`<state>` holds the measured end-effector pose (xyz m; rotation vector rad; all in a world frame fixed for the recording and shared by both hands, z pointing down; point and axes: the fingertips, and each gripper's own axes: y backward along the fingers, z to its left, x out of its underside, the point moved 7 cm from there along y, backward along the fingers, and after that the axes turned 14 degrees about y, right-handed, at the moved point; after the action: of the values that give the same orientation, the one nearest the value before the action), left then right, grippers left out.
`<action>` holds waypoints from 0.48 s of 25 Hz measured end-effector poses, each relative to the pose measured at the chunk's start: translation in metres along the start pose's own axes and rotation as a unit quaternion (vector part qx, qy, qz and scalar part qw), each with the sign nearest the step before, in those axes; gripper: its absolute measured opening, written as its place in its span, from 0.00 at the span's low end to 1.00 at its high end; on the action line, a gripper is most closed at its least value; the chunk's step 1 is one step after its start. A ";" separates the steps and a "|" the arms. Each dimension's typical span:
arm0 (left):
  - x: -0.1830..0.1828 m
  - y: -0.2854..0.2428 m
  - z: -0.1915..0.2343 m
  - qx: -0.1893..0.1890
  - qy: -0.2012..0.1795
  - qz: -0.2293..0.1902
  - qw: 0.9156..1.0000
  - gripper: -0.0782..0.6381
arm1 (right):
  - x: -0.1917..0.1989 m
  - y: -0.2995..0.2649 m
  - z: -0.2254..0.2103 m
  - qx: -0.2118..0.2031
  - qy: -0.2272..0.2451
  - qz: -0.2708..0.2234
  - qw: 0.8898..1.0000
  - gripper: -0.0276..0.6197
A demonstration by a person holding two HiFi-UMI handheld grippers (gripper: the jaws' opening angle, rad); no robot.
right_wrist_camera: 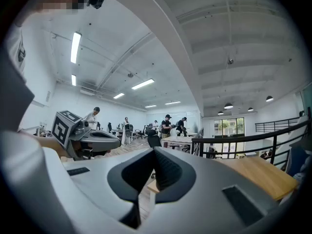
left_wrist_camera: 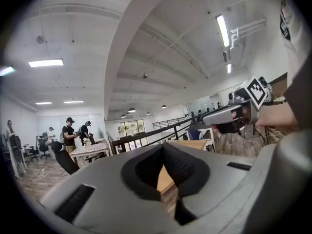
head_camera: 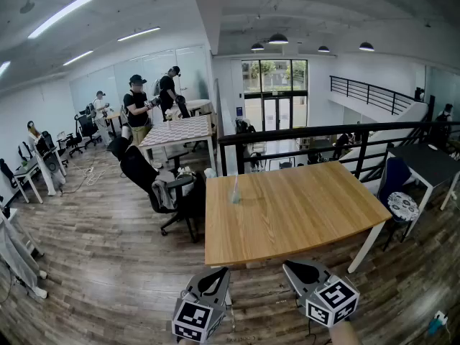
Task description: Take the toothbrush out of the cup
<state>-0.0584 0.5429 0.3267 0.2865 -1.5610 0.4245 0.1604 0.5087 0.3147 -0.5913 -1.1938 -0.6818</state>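
A small clear cup (head_camera: 235, 198) stands on the wooden table (head_camera: 302, 214) near its far left part. A pale toothbrush (head_camera: 236, 184) sticks upright out of it. Both grippers hang low in front of the table's near edge, well short of the cup. My left gripper (head_camera: 221, 272) is shut and holds nothing; in its own view (left_wrist_camera: 163, 147) the pads meet at the tip. My right gripper (head_camera: 289, 266) is also shut and empty (right_wrist_camera: 154, 150). Each gripper shows in the other's view: the right gripper (left_wrist_camera: 210, 118) and the left gripper (right_wrist_camera: 115, 143). Neither gripper view shows the cup.
A black railing (head_camera: 302, 131) runs behind the table. A black office chair (head_camera: 154, 185) stands off the table's left side and a blue chair (head_camera: 395, 182) at its right. Several people (head_camera: 136, 106) stand by other tables far left. Wood floor lies all around.
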 end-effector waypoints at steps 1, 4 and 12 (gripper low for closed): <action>-0.001 -0.002 -0.002 0.000 -0.001 -0.001 1.000 0.12 | 0.000 0.001 -0.002 0.000 0.001 -0.001 1.000 0.07; -0.002 -0.006 -0.006 0.000 -0.005 -0.003 1.000 0.12 | 0.000 0.003 -0.007 0.001 0.002 -0.002 1.000 0.07; -0.005 -0.016 -0.016 -0.009 -0.007 -0.005 1.000 0.12 | 0.004 0.011 -0.023 0.010 -0.019 -0.021 1.000 0.07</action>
<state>-0.0366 0.5350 0.3227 0.2834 -1.5756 0.4005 0.1838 0.4986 0.3118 -0.5653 -1.2495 -0.6963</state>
